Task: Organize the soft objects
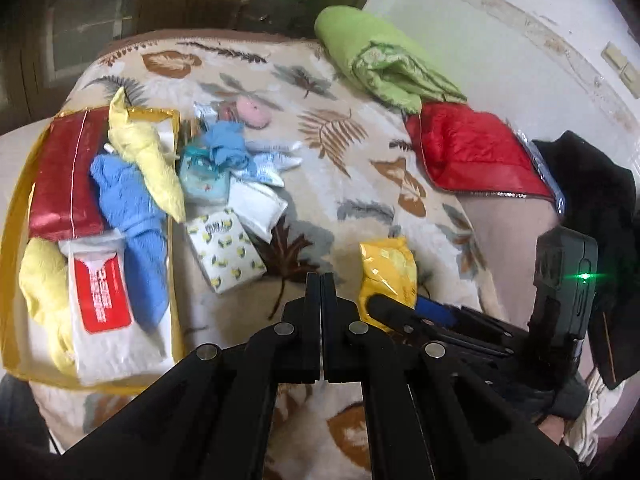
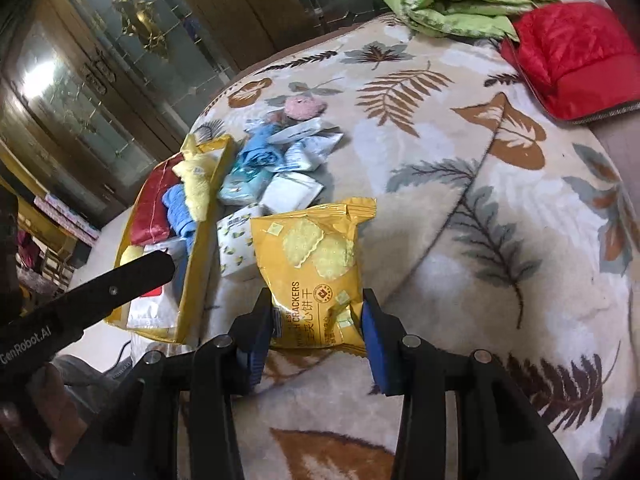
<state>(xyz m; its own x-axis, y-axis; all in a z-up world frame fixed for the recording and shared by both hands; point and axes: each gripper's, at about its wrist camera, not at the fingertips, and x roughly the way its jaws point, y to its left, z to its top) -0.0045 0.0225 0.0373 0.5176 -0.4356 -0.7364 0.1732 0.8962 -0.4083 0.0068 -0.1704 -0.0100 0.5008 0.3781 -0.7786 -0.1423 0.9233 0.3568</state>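
Observation:
My left gripper is shut with nothing between its fingers, over the leaf-patterned blanket. To its left is the open yellow box holding a red pack, yellow cloths, a blue cloth and a red-and-white tissue pack. My right gripper is shut on the lower end of a yellow cracker pack, its blue pads pressing both sides. The same cracker pack and right gripper show at lower right in the left wrist view.
Beside the box lies a pile: a lemon-print tissue pack, a white pack, a teal pack, a blue cloth, a pink puff. A folded green quilt, a red jacket and a black garment lie at the far right.

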